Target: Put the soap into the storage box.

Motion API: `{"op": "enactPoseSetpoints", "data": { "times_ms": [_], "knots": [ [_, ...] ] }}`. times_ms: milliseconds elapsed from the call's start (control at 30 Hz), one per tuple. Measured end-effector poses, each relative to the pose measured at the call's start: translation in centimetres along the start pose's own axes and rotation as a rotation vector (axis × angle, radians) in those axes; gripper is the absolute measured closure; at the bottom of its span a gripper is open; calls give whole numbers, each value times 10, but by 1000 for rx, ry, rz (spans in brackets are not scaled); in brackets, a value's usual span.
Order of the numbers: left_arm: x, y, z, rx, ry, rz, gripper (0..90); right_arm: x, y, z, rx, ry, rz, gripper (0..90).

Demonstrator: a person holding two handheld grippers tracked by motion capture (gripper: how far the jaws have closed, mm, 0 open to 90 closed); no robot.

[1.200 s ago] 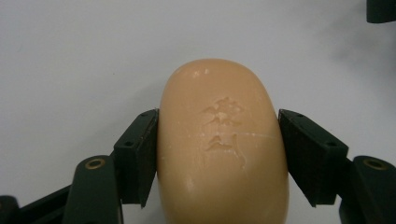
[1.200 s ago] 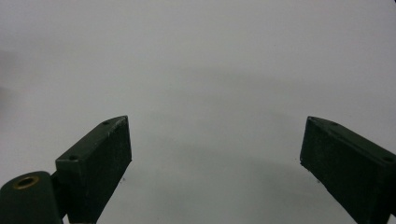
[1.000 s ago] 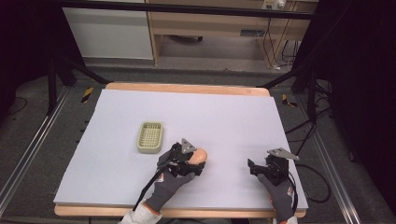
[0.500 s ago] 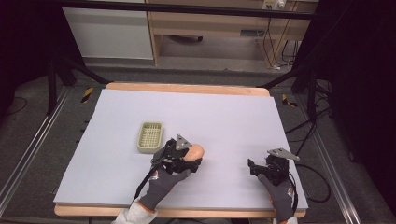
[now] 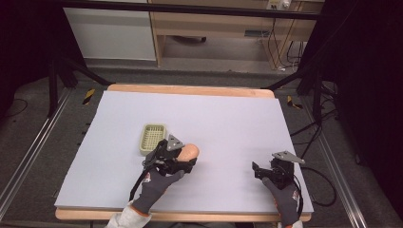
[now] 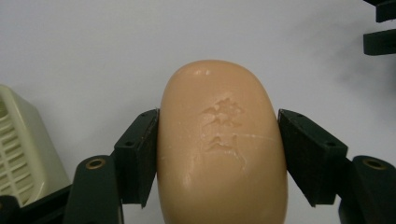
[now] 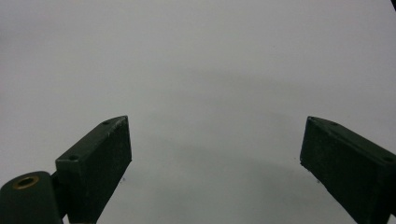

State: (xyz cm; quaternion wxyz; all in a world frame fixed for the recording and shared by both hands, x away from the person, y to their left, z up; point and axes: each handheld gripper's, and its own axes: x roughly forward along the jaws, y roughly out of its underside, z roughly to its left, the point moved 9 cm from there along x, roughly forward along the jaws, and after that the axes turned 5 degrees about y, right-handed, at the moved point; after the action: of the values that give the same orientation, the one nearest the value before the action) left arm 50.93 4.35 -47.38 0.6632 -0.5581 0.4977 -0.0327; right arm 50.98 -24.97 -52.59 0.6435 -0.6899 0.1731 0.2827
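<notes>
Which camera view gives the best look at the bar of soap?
The left gripper view: the bar of soap sits close up between the left claw's two black jaws, its stamped mark clear. In the high view it is a small peach shape at that claw, right of the soap dish.

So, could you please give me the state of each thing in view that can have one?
Left gripper: shut on the soap bar.
Soap bar: clamped between the jaws, embossed face showing.
Soap dish: empty, upright on the table.
Right gripper: open, holding nothing.
</notes>
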Motion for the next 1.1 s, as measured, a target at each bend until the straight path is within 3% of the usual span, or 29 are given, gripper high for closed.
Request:
{"op": "enactPoseSetpoints", "data": {
  "times_ms": [567, 1100],
  "knots": [
    [-19, -2, 27, -47, -27, -35, 322, -1, 0, 1, -1, -5, -2, 93],
    [-30, -8, 53, -79, -78, -65, 323, 0, 0, 1, -7, 2, 1, 92]
  ]
}}
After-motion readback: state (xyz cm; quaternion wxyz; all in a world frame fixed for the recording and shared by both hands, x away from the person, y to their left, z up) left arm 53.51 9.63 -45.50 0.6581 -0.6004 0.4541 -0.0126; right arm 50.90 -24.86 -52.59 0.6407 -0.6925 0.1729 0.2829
